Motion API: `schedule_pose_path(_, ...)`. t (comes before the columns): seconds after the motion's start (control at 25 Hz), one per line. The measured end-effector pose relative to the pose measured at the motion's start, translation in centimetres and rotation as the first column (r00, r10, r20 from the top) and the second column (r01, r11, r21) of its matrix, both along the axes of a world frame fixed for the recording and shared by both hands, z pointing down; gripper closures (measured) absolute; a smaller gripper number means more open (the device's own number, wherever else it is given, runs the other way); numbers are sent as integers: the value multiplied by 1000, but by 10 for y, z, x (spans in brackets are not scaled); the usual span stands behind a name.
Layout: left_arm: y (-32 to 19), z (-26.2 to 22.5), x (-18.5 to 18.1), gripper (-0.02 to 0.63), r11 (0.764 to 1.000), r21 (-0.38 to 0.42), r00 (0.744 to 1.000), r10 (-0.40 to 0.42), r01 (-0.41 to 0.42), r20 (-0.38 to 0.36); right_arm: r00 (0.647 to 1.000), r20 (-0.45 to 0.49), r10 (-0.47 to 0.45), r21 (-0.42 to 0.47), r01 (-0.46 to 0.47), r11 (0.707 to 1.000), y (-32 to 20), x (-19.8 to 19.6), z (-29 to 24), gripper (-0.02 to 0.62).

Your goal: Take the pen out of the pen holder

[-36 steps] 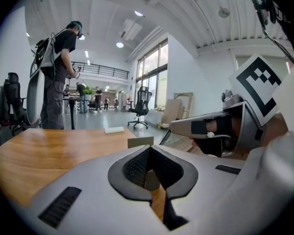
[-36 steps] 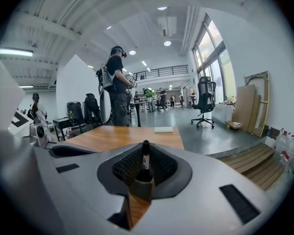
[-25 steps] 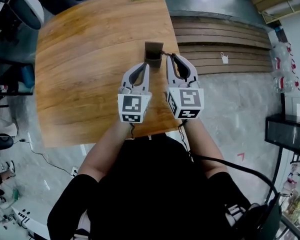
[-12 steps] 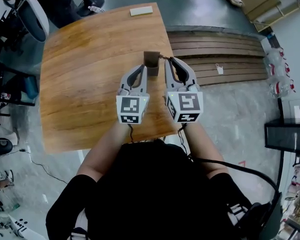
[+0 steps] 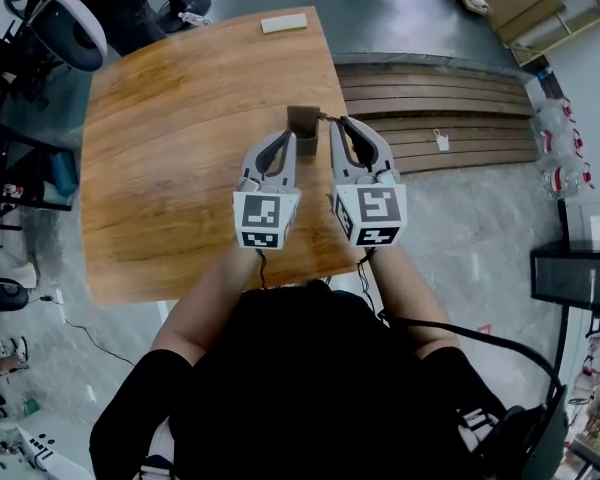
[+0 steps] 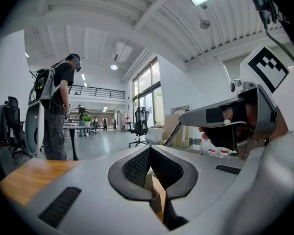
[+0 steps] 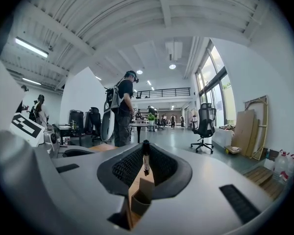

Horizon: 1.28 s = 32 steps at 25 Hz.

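pinching pen (image 7: 145, 163) | right gripper (image 5: 337, 122) | left gripper (image 6: 150, 149) closed beside pen holder (image 5: 302, 119)

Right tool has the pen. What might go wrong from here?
1. The right tool seems to pinch the pen only at its very tips, so the pen may pivot or slip out.
2. The pen holder stands near the table's right edge. The left tool is shut beside it and apparently isn't gripping it, so a dragging pen might tip it.
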<state>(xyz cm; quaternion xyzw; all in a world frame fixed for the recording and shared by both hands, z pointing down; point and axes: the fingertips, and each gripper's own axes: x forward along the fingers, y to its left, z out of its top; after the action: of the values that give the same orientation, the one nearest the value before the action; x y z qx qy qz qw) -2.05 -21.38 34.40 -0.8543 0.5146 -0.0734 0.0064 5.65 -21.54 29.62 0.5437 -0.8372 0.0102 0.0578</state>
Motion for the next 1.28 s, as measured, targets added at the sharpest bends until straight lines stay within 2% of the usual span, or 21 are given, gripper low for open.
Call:
schedule_pose_path(0.4,-29,45,2,606,996,-85,1000,-19,20,4,1000,-15,-23,-118,21,993,-40,-1,67,566)
schedule_pose_path(0.84,-70,110,0,606,982,-186,999,-43,44,8,999,-25,-39,-270,31,963,-94,-11,175,566)
schedule_pose_path(1.28,-84,158,-8,606,966,-246,997,-77,78,14,998,-38,-56,-359,39,933,-101,-20,245,566)
